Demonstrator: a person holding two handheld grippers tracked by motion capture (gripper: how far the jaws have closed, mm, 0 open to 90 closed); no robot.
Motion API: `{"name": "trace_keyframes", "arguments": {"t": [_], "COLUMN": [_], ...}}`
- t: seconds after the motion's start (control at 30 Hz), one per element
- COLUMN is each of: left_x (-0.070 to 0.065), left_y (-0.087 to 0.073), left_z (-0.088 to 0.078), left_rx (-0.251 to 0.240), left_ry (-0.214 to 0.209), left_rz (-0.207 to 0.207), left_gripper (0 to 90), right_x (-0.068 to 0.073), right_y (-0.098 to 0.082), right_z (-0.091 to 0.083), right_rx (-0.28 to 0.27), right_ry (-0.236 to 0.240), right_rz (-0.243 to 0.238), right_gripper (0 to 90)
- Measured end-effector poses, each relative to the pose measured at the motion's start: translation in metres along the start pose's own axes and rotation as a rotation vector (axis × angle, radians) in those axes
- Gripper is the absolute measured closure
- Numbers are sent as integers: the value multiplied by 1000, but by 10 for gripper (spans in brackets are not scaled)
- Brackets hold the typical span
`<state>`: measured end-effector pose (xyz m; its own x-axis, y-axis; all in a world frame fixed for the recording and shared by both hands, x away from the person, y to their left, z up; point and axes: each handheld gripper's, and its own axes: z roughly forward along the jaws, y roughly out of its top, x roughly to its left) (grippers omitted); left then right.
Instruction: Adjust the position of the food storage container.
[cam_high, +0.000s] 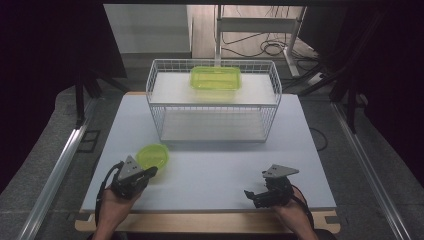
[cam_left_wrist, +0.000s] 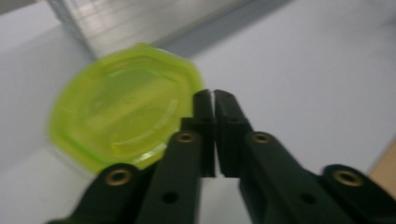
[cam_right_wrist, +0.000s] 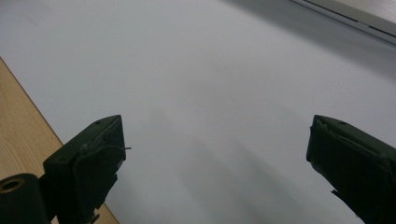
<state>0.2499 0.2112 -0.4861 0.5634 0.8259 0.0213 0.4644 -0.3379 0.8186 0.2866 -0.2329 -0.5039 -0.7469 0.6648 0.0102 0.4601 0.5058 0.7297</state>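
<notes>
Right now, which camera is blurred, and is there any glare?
Left gripper view: motion-smeared, the green lid has soft edges. Right gripper view: sharp, with soft shadows on the table. High view: clear and dim around the edges, mild glare on the green container.

You had a glossy translucent green plastic lid (cam_left_wrist: 116, 112), matt black plastic on the left gripper (cam_left_wrist: 215, 100), a white coated wire basket (cam_high: 214, 102), and a smooth matt grey table (cam_high: 215, 170) edged in bare wood.

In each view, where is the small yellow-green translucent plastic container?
High view: small yellow-green container, near left on the white tabletop, at the left gripper's tips.
Left gripper view: container at upper left, beside the shut jaws.
Right gripper view: white tabletop ahead of open jaws.
Shared landmark: the white tabletop.
</notes>
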Motion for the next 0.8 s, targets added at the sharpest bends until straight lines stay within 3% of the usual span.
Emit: {"name": "trace_keyframes", "arguments": {"t": [0.23, 0.43, 0.57, 0.8], "left_x": [43, 69, 79, 82], "left_y": [4, -1, -8, -15], "left_z": [-2, 7, 18, 30], "left_rx": [-30, -16, 15, 53], "left_ry": [89, 167, 185, 185], "left_rz": [-78, -137, -166, -173], "left_gripper": [900, 900, 900, 900], "right_x": [0, -3, -4, -2], "right_y": [-2, -2, -3, -4], "right_z": [3, 2, 2, 5], "right_rx": [18, 22, 26, 43], "right_ry": [-1, -11, -12, -7], "right_rz": [-7, -7, -2, -16], "right_gripper": [54, 56, 58, 59]}}
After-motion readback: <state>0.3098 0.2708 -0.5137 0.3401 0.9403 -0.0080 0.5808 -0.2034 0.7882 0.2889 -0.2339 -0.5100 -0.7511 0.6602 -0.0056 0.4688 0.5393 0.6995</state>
